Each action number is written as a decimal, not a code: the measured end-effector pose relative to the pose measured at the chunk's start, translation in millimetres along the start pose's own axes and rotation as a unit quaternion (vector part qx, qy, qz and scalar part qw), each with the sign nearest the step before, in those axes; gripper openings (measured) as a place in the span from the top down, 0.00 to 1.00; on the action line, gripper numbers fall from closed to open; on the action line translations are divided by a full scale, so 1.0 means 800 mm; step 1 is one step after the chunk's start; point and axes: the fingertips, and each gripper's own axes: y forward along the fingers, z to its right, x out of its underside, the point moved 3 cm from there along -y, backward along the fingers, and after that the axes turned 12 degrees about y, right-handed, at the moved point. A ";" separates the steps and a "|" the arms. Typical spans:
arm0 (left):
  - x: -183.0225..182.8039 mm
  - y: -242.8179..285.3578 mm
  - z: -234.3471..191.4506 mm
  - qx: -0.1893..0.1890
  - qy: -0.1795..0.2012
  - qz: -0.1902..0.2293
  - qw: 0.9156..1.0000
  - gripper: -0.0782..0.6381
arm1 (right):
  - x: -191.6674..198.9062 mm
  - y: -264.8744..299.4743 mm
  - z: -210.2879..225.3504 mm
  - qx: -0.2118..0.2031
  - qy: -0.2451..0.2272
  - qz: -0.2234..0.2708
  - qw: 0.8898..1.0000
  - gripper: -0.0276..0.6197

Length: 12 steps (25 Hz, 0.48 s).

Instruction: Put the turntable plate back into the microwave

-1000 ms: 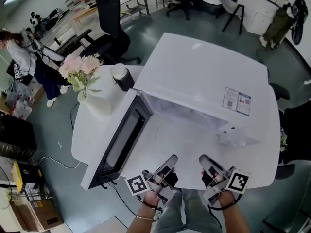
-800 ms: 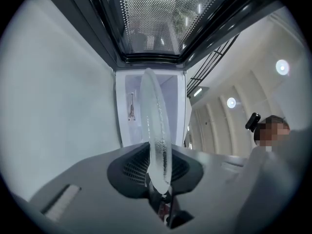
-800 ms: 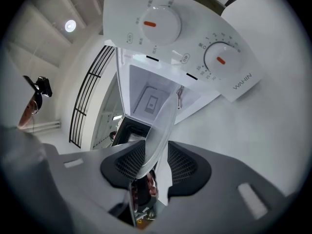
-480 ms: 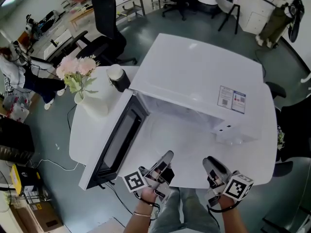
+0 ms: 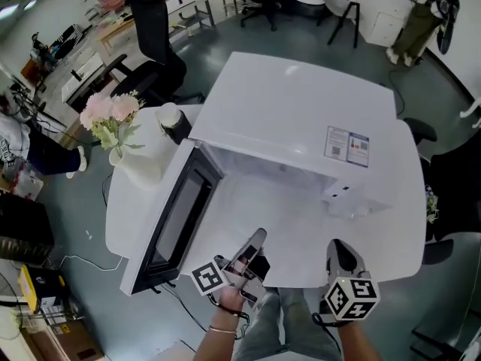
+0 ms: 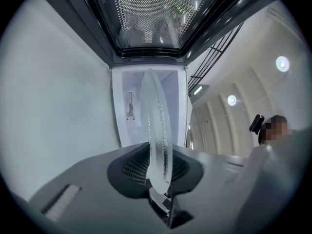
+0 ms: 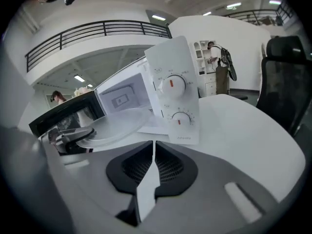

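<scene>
A glossy grey floor [image 5: 75,209] surrounds the round white table [image 5: 409,235] beneath the fingers [image 5: 254,247]. Far ahead and left of them stand a black office chair [image 5: 154,47] and desks [image 5: 86,62]; ahead to the right, white cabinets [image 5: 383,17]. Strip lights [image 7: 158,17] glow above a railed balcony [image 7: 92,30].
</scene>
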 end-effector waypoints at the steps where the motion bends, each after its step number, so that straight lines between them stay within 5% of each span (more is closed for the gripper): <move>1: 0.000 0.001 0.000 -0.001 -0.001 0.000 1.000 0.83 | 0.000 -0.001 0.002 0.010 -0.006 0.002 1.000 0.92; 12: -0.009 0.014 -0.006 -0.008 -0.002 0.012 1.000 0.83 | 0.003 0.003 0.007 0.054 -0.025 0.004 0.998 0.94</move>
